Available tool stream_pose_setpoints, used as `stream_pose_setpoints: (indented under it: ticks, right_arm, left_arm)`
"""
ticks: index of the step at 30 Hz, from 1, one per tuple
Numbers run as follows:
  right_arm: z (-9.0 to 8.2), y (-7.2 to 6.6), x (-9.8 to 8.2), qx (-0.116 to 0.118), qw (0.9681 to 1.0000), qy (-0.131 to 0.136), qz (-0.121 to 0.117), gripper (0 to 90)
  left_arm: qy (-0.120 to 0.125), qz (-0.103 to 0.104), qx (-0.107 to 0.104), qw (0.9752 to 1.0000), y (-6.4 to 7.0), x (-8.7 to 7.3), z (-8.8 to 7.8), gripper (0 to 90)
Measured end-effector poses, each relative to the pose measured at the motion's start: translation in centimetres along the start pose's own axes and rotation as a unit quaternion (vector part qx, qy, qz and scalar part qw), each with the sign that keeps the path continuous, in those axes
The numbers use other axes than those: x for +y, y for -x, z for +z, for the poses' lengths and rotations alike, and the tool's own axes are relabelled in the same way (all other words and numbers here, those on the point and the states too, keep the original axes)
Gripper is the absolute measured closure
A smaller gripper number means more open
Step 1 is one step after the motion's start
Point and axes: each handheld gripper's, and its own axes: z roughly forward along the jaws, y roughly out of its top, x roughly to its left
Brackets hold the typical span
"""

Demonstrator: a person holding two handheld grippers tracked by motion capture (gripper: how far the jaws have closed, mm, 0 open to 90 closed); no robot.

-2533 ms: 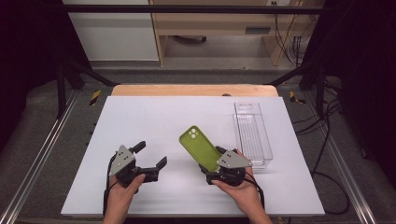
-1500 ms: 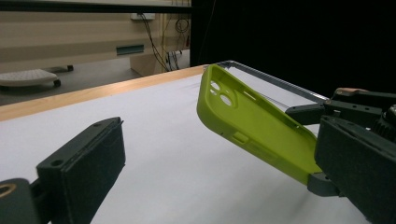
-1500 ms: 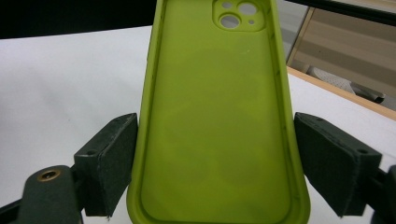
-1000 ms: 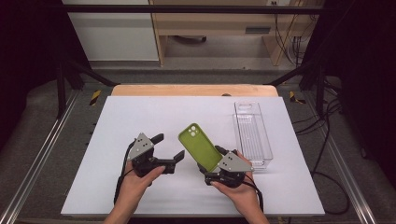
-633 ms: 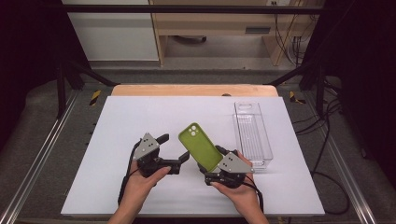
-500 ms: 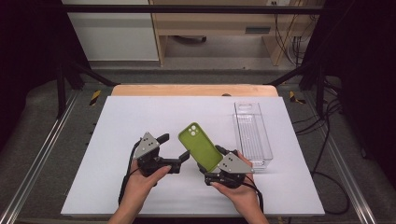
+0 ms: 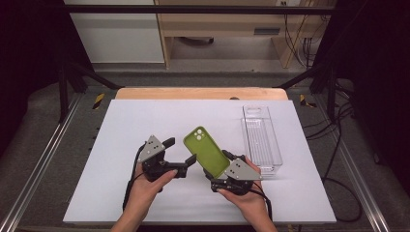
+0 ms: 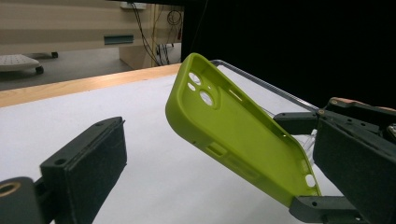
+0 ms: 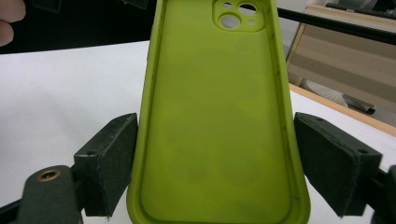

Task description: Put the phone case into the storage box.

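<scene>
Handover step, by my reading: right gripper point(image 7: 223, 163) pinches lower end of green phone case point(image 7: 205, 151) by its long edges, jaws pressed on both sides, case raised off white table point(image 7: 145, 121), tilted, camera cutout uppermost. Left gripper point(image 7: 181, 154) spread wide, one jaw near case's side, not touching. Clear tray point(image 7: 261, 140) lies just right of right hand. Next move likely: left jaws bracket free upper part, close squarely without twisting soft case.

White rectangular tabletop point(image 7: 145, 121) with wooden far edge; grey floor point(image 7: 43, 125), pale wooden cabinet point(image 7: 217, 24), dark surroundings beyond
</scene>
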Motion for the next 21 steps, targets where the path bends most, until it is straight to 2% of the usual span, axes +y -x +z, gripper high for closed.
stream_pose_setpoints:
  ticks: [6, 12, 13, 18, 21]
  right_arm:
    - [0.1, -0.2, 0.1, 0.001, 1.0000, 0.007, -0.004, 17.2]
    - [0.3, -0.6, 0.2, 0.000, 0.9999, 0.009, -0.008, 17.1]
    - [0.5, -0.7, 0.2, -0.001, 0.9999, 0.010, -0.012, 17.1]
    - [0.8, -1.1, 0.4, 0.002, 0.9998, 0.014, -0.015, 17.1]
    - [0.9, -1.2, 0.4, 0.003, 0.9998, 0.014, -0.012, 17.1]
  left_arm:
    - [0.000, -0.007, 0.000, 1.0000, -0.3, -0.1, 0.2, 6.0]
    - [0.002, -0.017, -0.006, 0.9998, -0.4, 0.0, 0.2, 15.2]
    - [0.005, -0.023, -0.007, 0.9997, -0.6, -0.1, 0.3, 23.9]
    - [0.016, -0.057, -0.016, 0.9981, -1.2, 0.0, 0.4, 33.2]
    - [0.017, -0.064, -0.016, 0.9977, -1.5, 0.0, 0.4, 39.0]
